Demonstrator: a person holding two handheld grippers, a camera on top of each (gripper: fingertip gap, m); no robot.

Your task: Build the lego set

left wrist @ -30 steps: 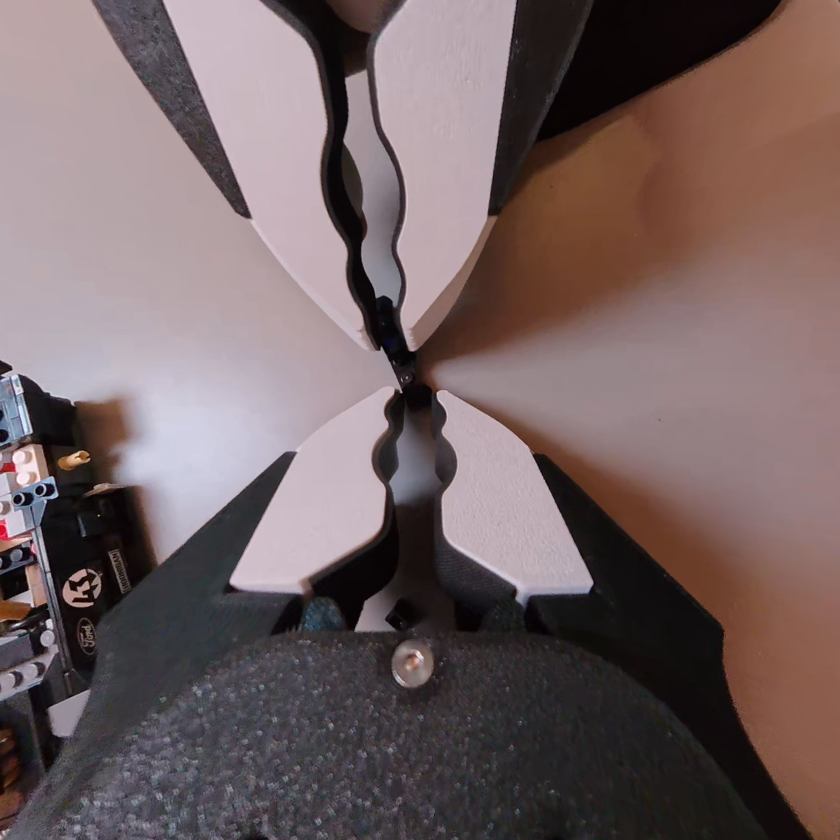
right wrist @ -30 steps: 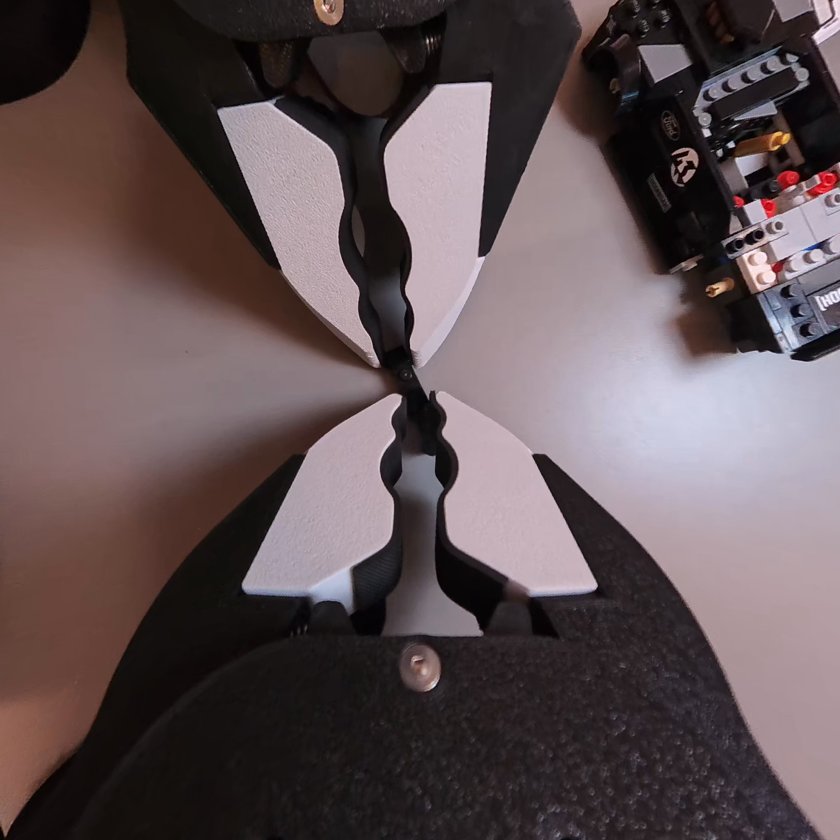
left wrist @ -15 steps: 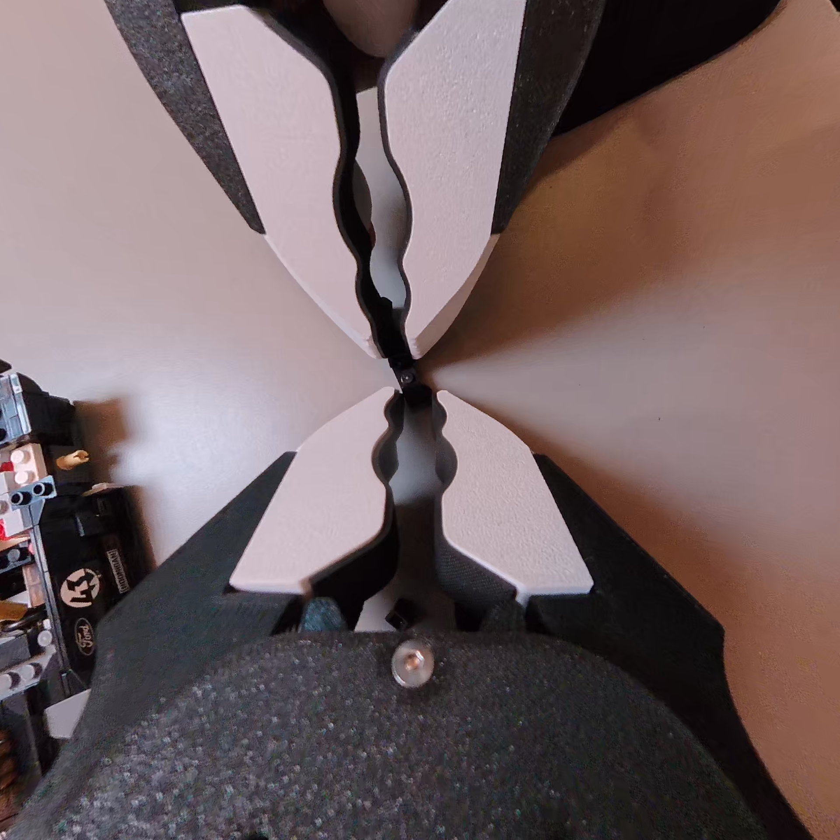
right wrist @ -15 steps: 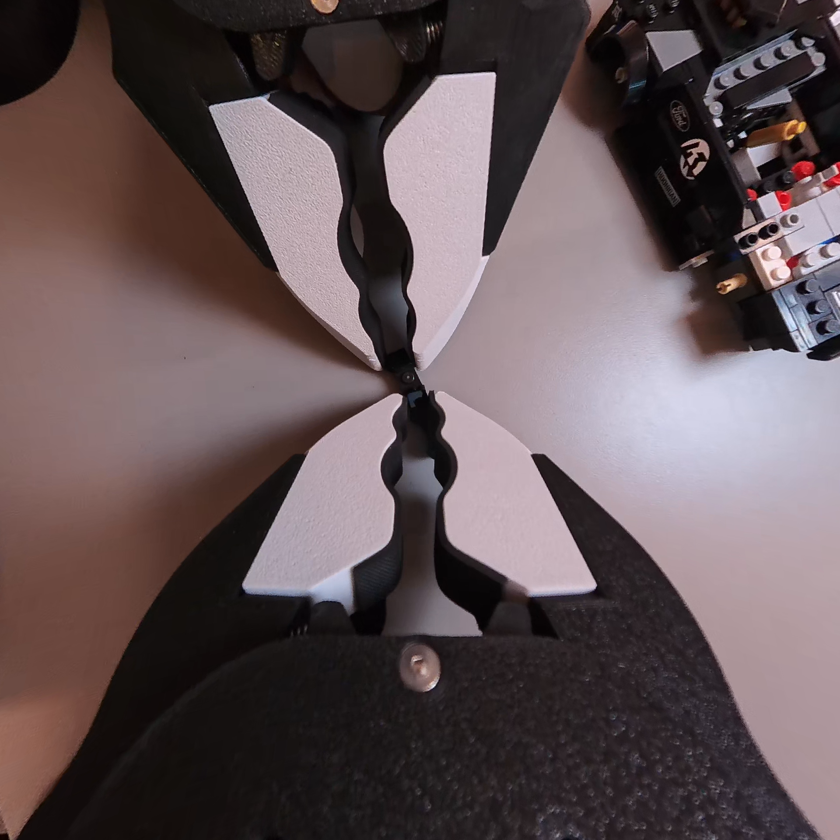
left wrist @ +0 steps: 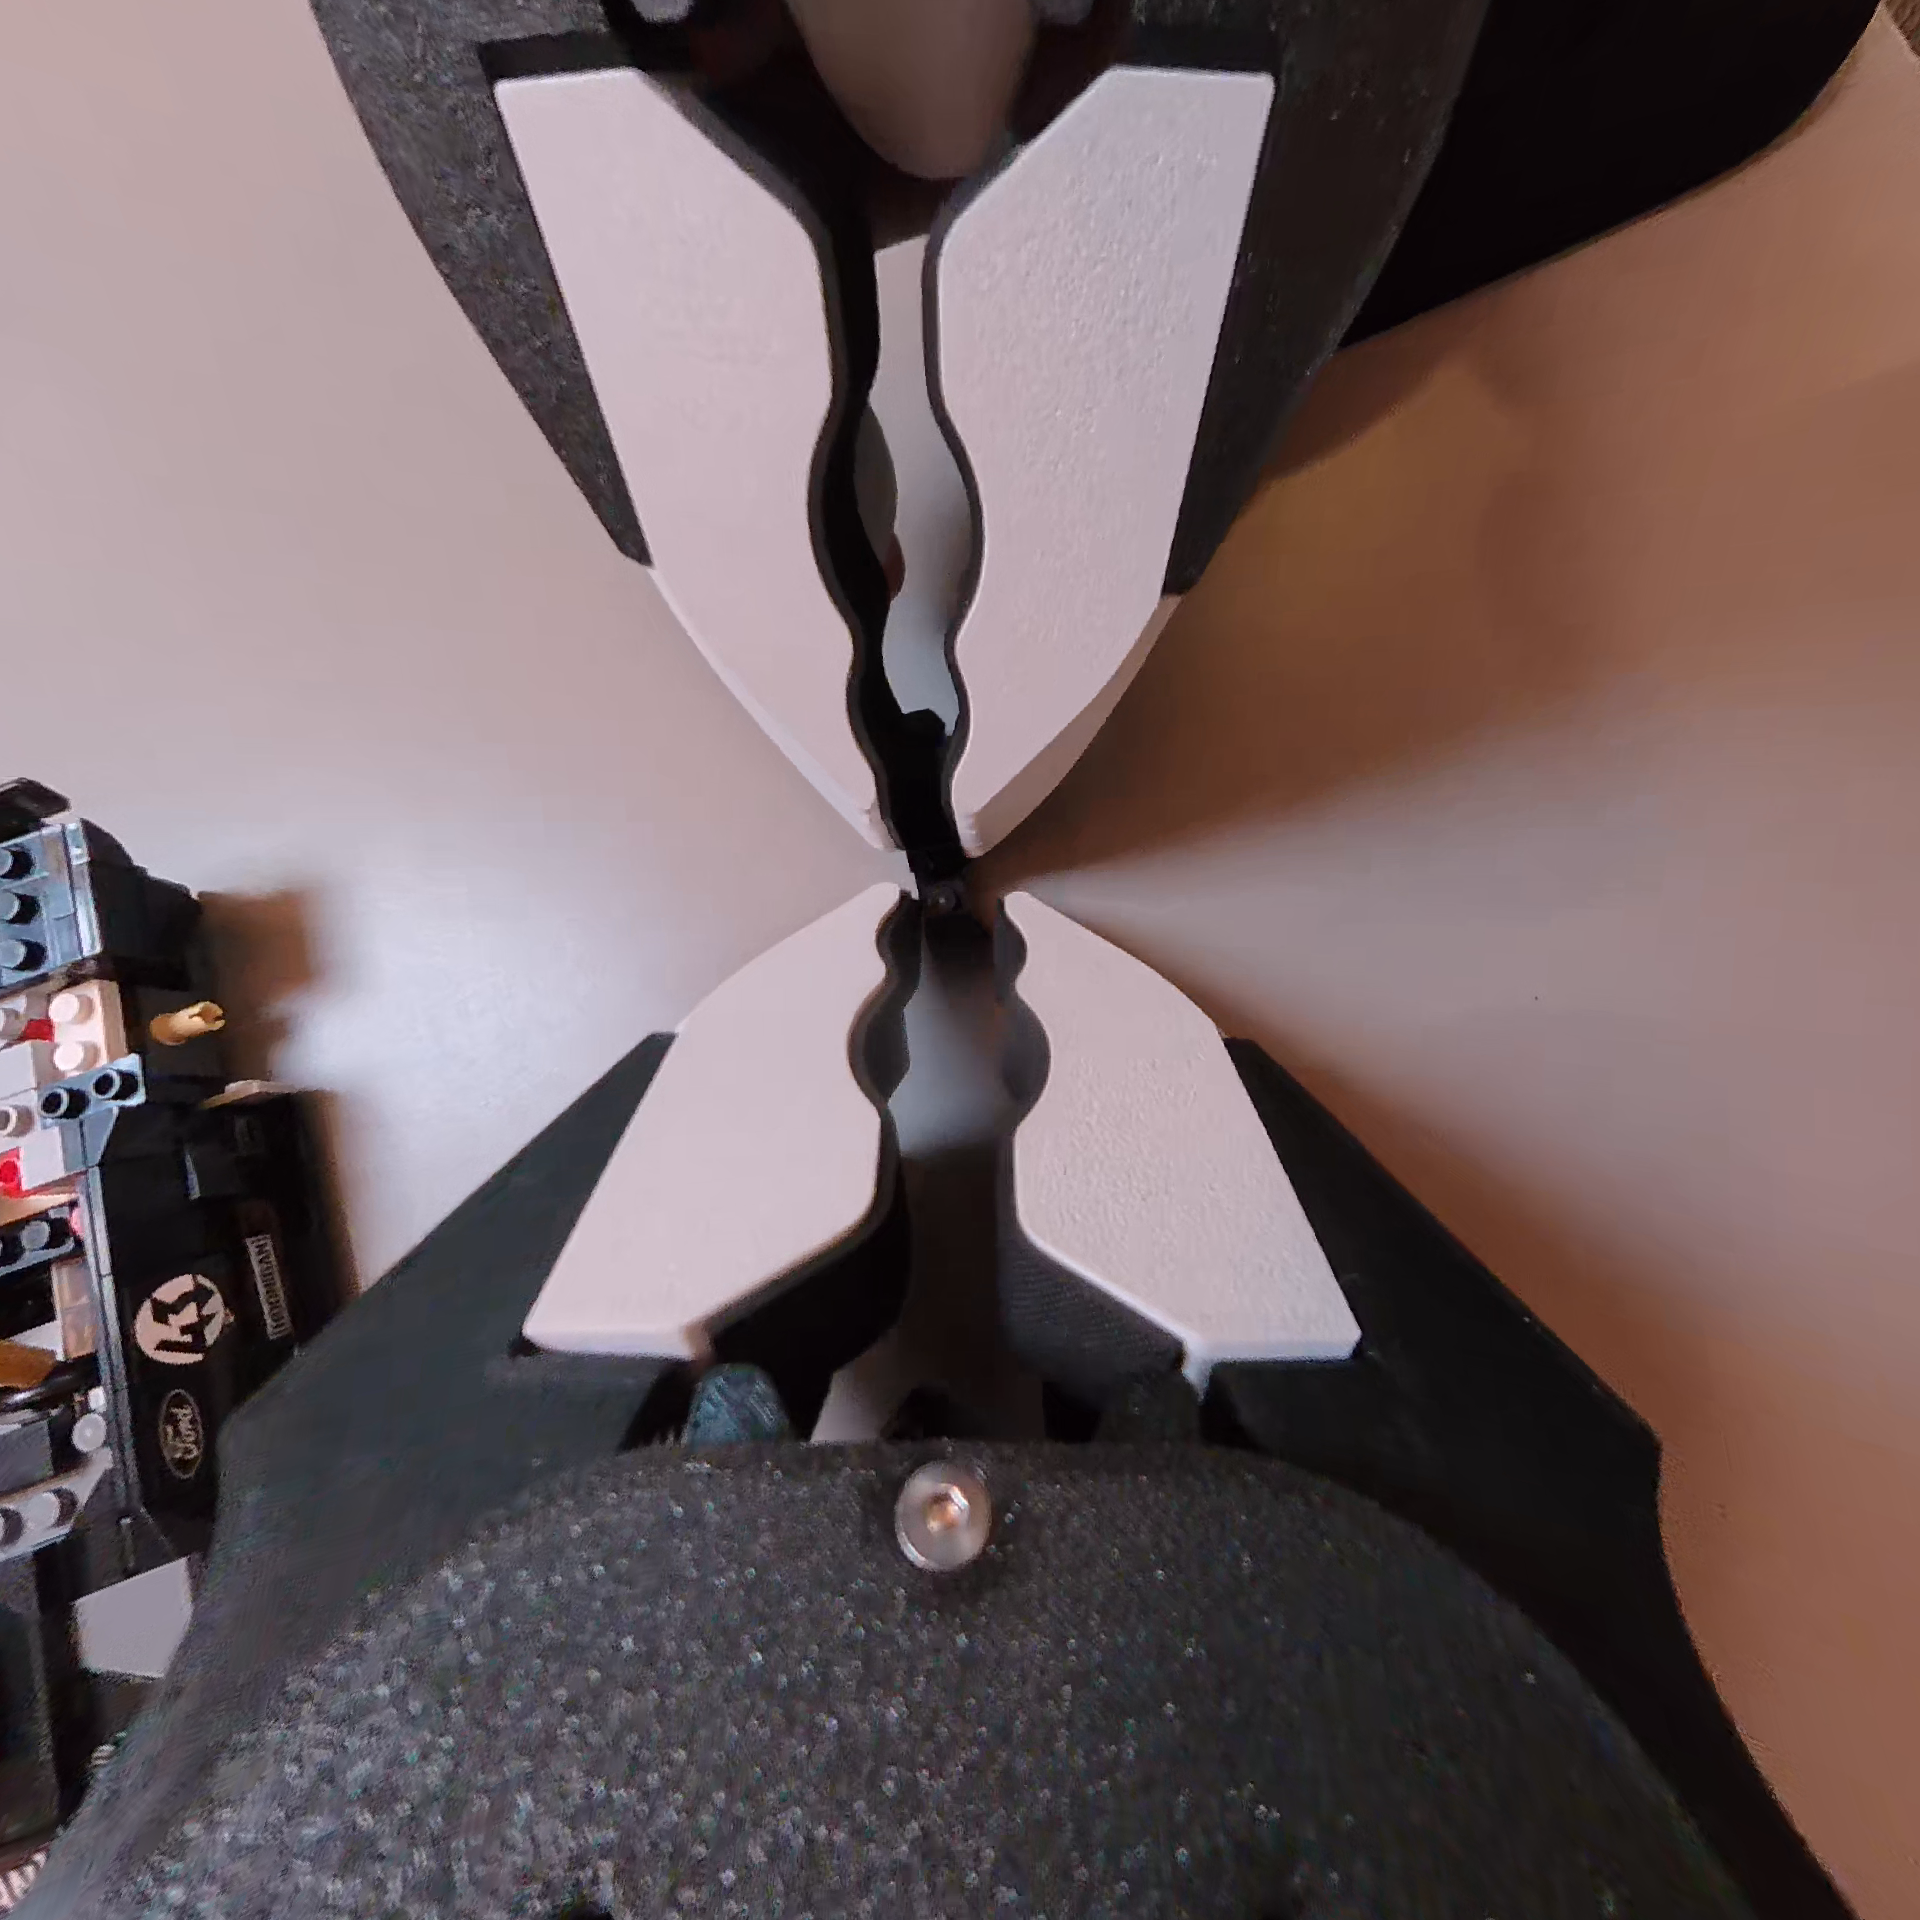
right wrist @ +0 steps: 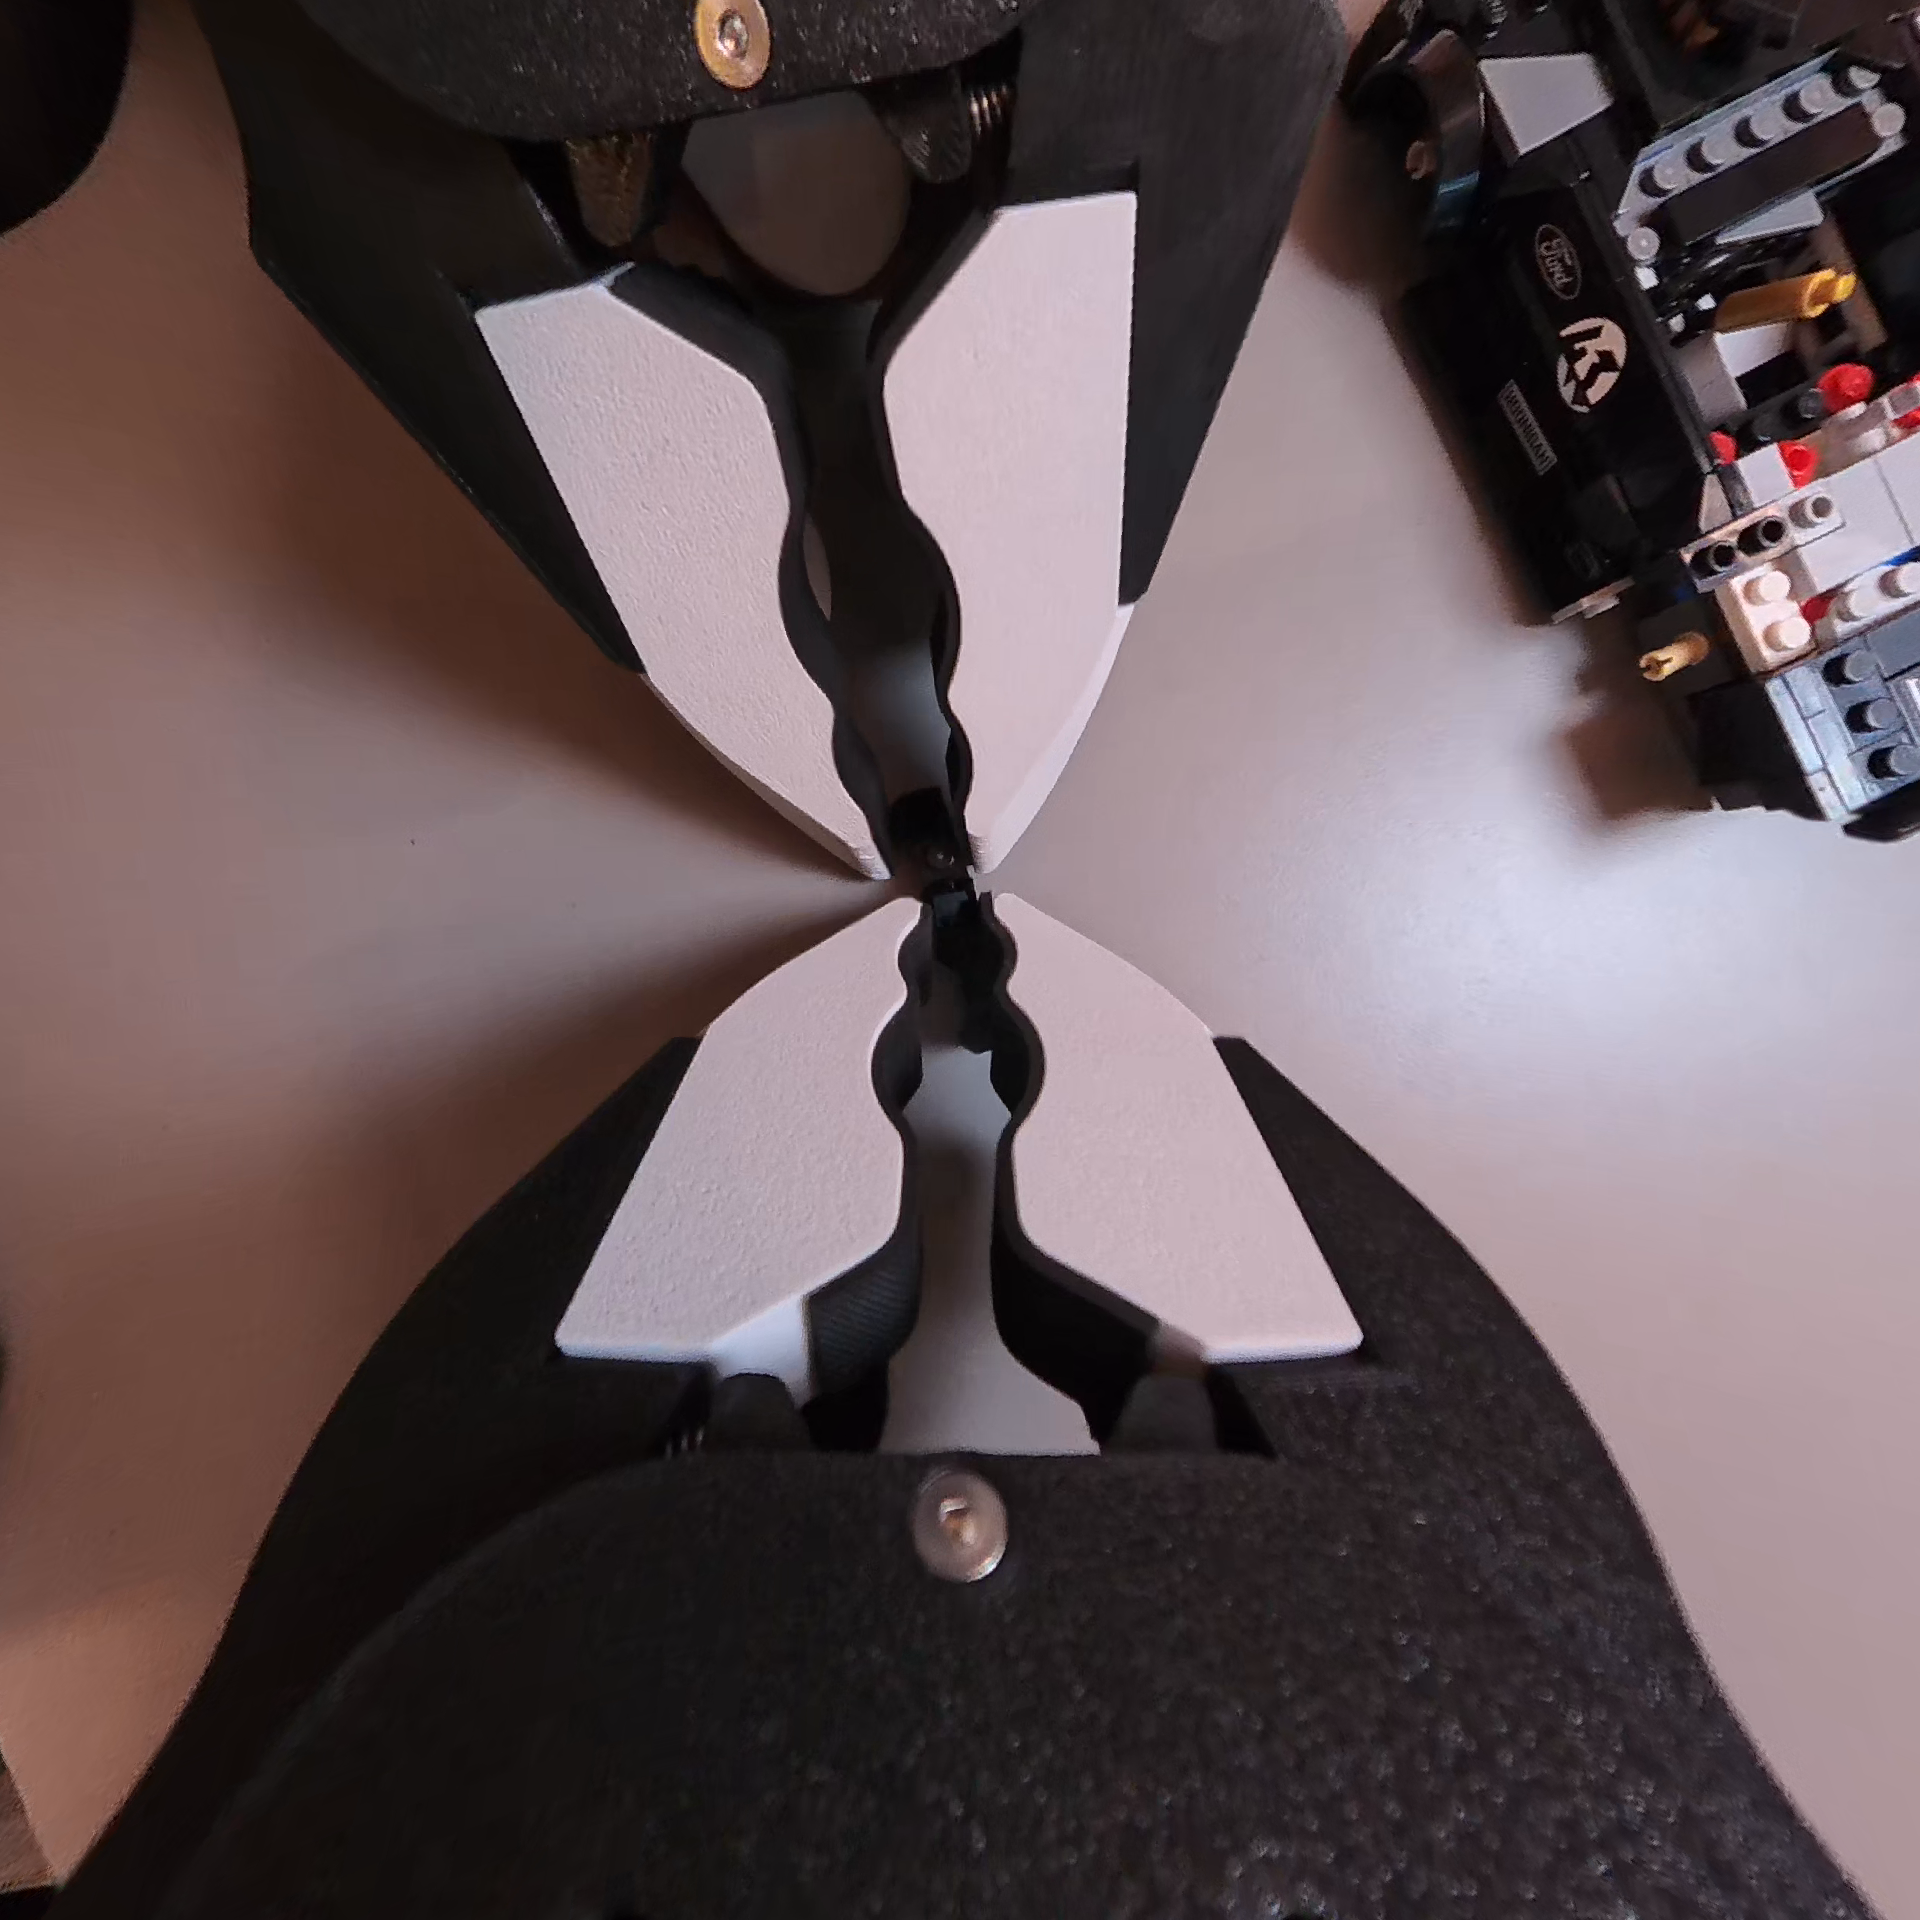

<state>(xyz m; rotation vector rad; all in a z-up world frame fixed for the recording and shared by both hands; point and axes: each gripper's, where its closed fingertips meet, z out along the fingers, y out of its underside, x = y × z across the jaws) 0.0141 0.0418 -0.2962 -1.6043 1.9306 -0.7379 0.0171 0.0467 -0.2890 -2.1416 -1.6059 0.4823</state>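
Counts, both wrist views:
- Grippers: 2, tip to tip. Left gripper (left wrist: 951, 909), right gripper (right wrist: 954, 904).
- Small black pieces: 2, one pinched in each gripper's tips: left's piece (left wrist: 943, 900), right's piece (right wrist: 951, 914); touching or not, can't tell.
- Part-built lego car: 1 (right wrist: 1704, 436), up-right of right gripper, apart.
- Tan pins sticking out of car: 2 seen, approx.

Lego car (left wrist: 94, 1195) cut off at edge, tiny black pieces (right wrist: 940, 883) indistinct
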